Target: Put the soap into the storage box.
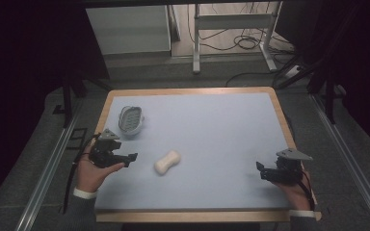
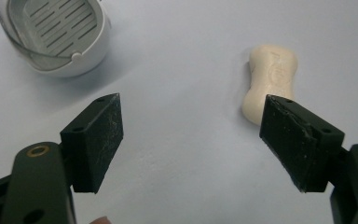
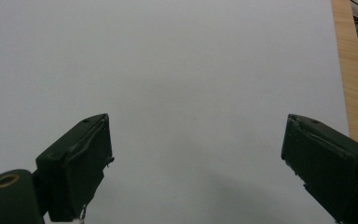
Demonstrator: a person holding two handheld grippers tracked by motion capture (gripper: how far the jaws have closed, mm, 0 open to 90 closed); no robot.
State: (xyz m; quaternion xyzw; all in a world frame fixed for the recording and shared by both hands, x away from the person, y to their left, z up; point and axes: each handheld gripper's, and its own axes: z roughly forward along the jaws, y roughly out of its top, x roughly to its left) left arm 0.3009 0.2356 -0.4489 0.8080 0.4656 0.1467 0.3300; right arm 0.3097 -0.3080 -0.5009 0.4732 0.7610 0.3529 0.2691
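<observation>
Holding its jaws wide apart with nothing in them, the left tool (image 1: 125, 160) sits low over the desk (image 1: 212, 125). The soap bar (image 1: 167, 161) lies flat just to its right, near it and far from the right tool (image 1: 266, 172), which is open too. The soap's long side points up toward the far right. A white soap dish (image 1: 130, 119) waits behind.
</observation>
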